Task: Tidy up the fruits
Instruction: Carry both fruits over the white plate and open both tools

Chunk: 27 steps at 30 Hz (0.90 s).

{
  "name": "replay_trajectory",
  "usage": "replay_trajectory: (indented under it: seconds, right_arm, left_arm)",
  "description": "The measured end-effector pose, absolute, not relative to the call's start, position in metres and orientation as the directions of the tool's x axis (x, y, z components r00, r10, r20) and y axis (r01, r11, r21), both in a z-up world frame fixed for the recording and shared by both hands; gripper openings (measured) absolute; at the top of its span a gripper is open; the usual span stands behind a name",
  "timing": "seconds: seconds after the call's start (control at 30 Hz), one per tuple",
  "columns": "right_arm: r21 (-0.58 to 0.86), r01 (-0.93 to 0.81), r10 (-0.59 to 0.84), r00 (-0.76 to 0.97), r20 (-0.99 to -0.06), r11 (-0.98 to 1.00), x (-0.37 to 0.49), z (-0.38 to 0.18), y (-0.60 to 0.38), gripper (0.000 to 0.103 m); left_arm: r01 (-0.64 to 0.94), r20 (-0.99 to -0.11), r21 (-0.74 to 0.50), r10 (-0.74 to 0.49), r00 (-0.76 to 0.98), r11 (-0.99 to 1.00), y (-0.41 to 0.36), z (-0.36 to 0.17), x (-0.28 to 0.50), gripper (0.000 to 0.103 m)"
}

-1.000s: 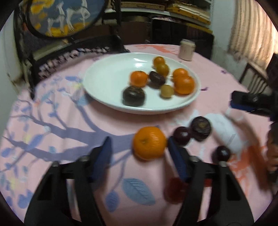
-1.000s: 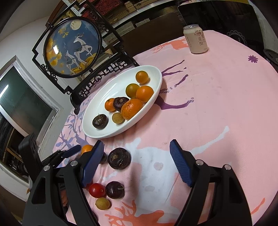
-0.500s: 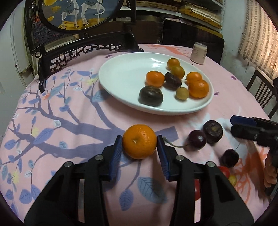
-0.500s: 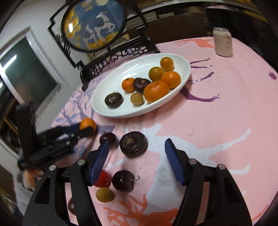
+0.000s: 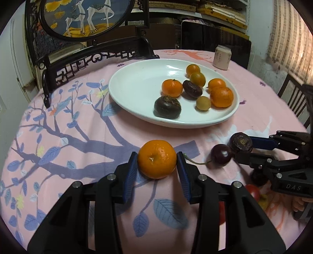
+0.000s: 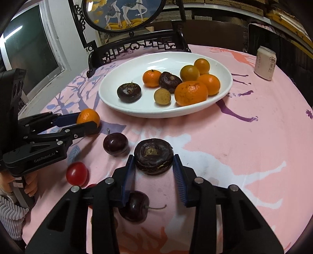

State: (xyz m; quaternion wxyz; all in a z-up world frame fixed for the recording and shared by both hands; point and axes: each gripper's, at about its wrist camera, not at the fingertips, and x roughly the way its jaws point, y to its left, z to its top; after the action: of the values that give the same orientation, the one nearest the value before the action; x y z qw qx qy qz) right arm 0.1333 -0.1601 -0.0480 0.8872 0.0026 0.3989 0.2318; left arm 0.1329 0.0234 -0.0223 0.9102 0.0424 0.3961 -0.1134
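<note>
Glossy white ceramic plate (image 5: 125, 93); matt printed cloth covers the tabletop (image 5: 64, 140); dimpled orange (image 5: 157, 159); matt black plastic fingers (image 5: 182, 173) with ribbed blue pads.

Counter cover: a pink tablecloth (image 5: 82, 125) printed with a purple branching tree, blue leaves and white and orange deer, spread over the round counter.
Drink can: a pale can (image 6: 265, 63) with printed characters, upright on the far right of the counter, well apart from the other things.
Ornamental screen: a round painted panel (image 6: 125, 13) with white deer on blue, set in a carved black stand (image 5: 92, 58) at the counter's far edge.
Window: a dark pane (image 6: 29, 50) at the left.
Chair: a dark slatted back (image 5: 293, 97) beside the counter's right edge.
Shelves: stacked flat items (image 5: 221, 11) behind.
</note>
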Motion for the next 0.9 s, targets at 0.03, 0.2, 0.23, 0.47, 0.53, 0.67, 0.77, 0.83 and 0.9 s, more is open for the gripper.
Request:
replay_trajectory:
  seconds: [0.03, 0.2, 0.23, 0.47, 0.53, 0.67, 0.77, 0.83, 0.9]
  right_arm:
    - [0.197, -0.409, 0.42, 0.578, -0.7, 0.891, 0.131, -0.046, -0.163, 0.04]
    - [0.278, -0.372, 0.463, 0.647, -0.606, 0.885, 0.121, -0.019, -0.191, 0.04]
    - [0.302, -0.365, 0.473, 0.661, -0.582, 0.881, 0.121, -0.014, -0.196, 0.04]
    - [0.325, -0.372, 0.494, 0.645, -0.583, 0.87, 0.16, 0.006, -0.178, 0.04]
    - [0.324, -0.379, 0.498, 0.633, -0.592, 0.867, 0.174, 0.005, -0.165, 0.04]
    - [0.369, -0.387, 0.535, 0.612, -0.583, 0.845, 0.192, -0.002, -0.155, 0.066]
    - [0.394, -0.376, 0.543, 0.643, -0.54, 0.839, 0.188, 0.003, -0.17, 0.066]
    - [0.414, -0.355, 0.539, 0.659, -0.524, 0.838, 0.185, 0.006, -0.182, 0.066]
    - [0.462, -0.331, 0.552, 0.657, -0.514, 0.823, 0.18, 0.004, -0.195, 0.067]
  left_arm:
    - [0.24, -0.727, -0.024, -0.182, 0.662, 0.97, 0.024, -0.021, 0.131, 0.041]
    - [0.241, -0.655, -0.024, -0.197, 0.73, 0.97, 0.024, 0.008, 0.115, 0.041]
    - [0.241, -0.648, -0.024, -0.198, 0.735, 0.97, 0.023, 0.013, 0.116, 0.041]
    - [0.195, -0.672, -0.047, -0.175, 0.72, 0.98, 0.019, 0.028, 0.183, 0.041]
    - [0.183, -0.684, -0.047, -0.165, 0.71, 0.982, 0.017, 0.022, 0.198, 0.041]
    - [0.174, -0.687, -0.063, -0.169, 0.707, 0.983, 0.015, 0.013, 0.213, 0.057]
    - [0.178, -0.666, -0.053, -0.168, 0.726, 0.983, 0.019, 0.017, 0.207, 0.07]
    - [0.175, -0.658, -0.058, -0.17, 0.734, 0.983, 0.022, 0.02, 0.201, 0.073]
    - [0.167, -0.65, -0.064, -0.168, 0.741, 0.984, 0.027, 0.021, 0.191, 0.08]
